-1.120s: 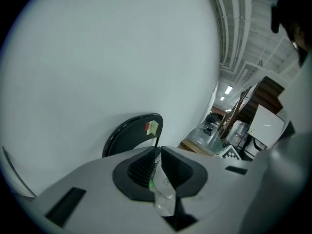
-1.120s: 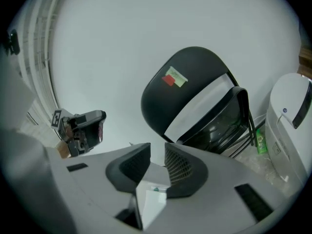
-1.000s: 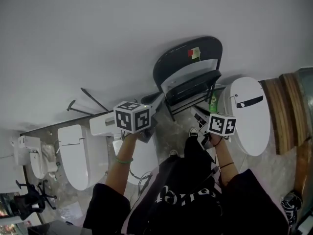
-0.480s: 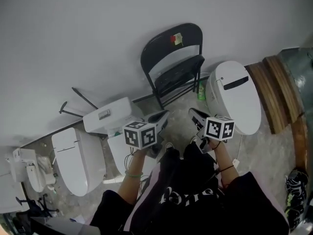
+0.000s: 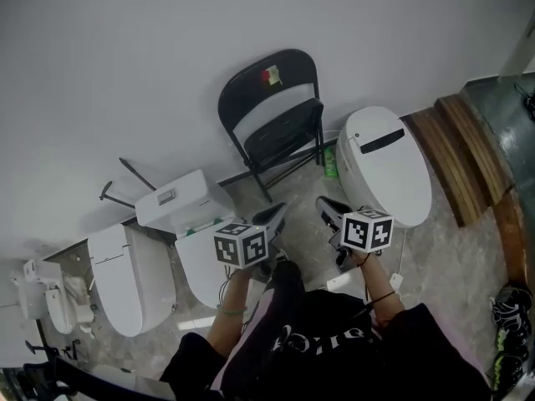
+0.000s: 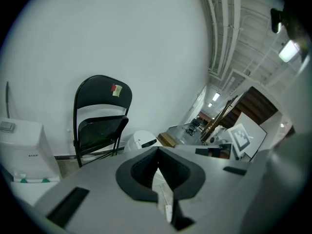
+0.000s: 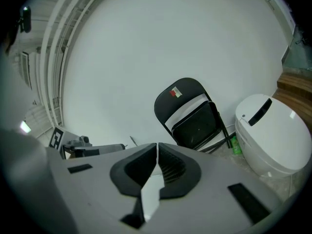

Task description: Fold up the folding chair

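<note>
standing at the white wall [image 5: 167, 57]: one black chair [image 5: 272, 119], metal frame, seat tipped steeply up toward the backrest, feet on the stone floor [image 5: 435, 257]. a small red and pale sticker [image 5: 270, 76] sits near the top of the backrest.

items beside it:
- white toilet [image 5: 384, 165], lid down, just right of the chair.
- green bottle [image 5: 330, 164] on the floor, between chair and toilet.
- white tank [image 5: 180, 199] to the chair's lower left, with more white toilets past it along the wall.
- wooden steps [image 5: 464, 153] at the far right.

left gripper [image 5: 278, 211]: held out in front of the person, well apart from the chair, tips aimed toward it. jaws pressed together, nothing between them. in the left gripper view the dark pads [image 6: 139, 172] meet at the middle and the chair stands beyond them to the left.

right gripper [image 5: 326, 205]: near the left one, also well apart from the chair. jaws pressed together and empty. in the right gripper view the chair stands above and right of the tips, with the toilet at the right edge.

each gripper carries a marker cube [image 5: 241, 245] near the hand. neither gripper touches the chair.
</note>
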Demonstrator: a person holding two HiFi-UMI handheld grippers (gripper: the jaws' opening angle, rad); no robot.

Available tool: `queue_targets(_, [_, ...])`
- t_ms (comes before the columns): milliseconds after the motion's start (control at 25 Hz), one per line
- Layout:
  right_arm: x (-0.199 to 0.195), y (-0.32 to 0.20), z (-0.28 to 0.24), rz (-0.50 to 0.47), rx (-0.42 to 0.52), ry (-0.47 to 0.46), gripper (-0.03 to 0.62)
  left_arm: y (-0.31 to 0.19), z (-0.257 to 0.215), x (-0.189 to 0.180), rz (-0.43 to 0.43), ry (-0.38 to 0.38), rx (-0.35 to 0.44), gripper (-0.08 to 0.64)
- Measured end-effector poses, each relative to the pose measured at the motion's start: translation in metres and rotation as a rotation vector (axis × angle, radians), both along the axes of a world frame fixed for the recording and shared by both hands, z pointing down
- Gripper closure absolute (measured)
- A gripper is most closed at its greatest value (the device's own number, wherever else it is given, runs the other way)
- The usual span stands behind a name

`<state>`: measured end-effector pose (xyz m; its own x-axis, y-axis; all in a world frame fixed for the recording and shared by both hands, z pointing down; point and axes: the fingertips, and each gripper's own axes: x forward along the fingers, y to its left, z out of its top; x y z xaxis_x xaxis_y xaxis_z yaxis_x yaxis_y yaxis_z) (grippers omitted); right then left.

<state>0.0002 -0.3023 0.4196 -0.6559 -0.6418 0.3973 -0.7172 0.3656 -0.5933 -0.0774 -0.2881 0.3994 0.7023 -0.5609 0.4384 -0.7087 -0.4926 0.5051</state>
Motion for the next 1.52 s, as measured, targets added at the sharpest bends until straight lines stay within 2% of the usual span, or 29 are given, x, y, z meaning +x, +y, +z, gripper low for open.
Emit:
queue_targets(200, [0.035,0.054,-0.004,-0.036,0.043,0.064,0.569,0.049,-0.005,0.042,-0.029,-0.007,0.022,0.557])
queue_targets(400, [0.056,0.098,-0.014,-0.048,0.052,0.012,0.569,0.099,-0.001,0.071,-0.056,-0.031,0.011,0.557])
queue_targets(560, [0.063,0.123,-0.020,-0.050,0.062,-0.030,0.569,0.129,0.002,0.081,-0.080,-0.029,-0.007,0.557])
queue_targets(760, [0.066,0.153,-0.010,-0.036,0.034,-0.050,0.569,0.159,0.007,0.084,-0.083,-0.028,-0.032,0.557])
queue_targets(960, [0.069,0.172,0.001,-0.004,-0.001,-0.073,0.569,0.174,0.009,0.091,-0.071,0.029,-0.056,0.557])
queue_targets(1160, [0.048,0.189,0.002,-0.001,-0.016,-0.088,0.569,0.197,0.006,0.072,-0.059,0.027,-0.054,0.557])
queue_targets(1320, [0.011,0.210,0.000,-0.007,-0.010,-0.077,0.569,0.217,0.001,0.035,-0.082,0.052,-0.038,0.557])
queue_targets(1520, [-0.045,0.253,0.003,-0.008,-0.026,-0.072,0.569,0.254,0.009,-0.019,-0.065,0.030,-0.036,0.557])
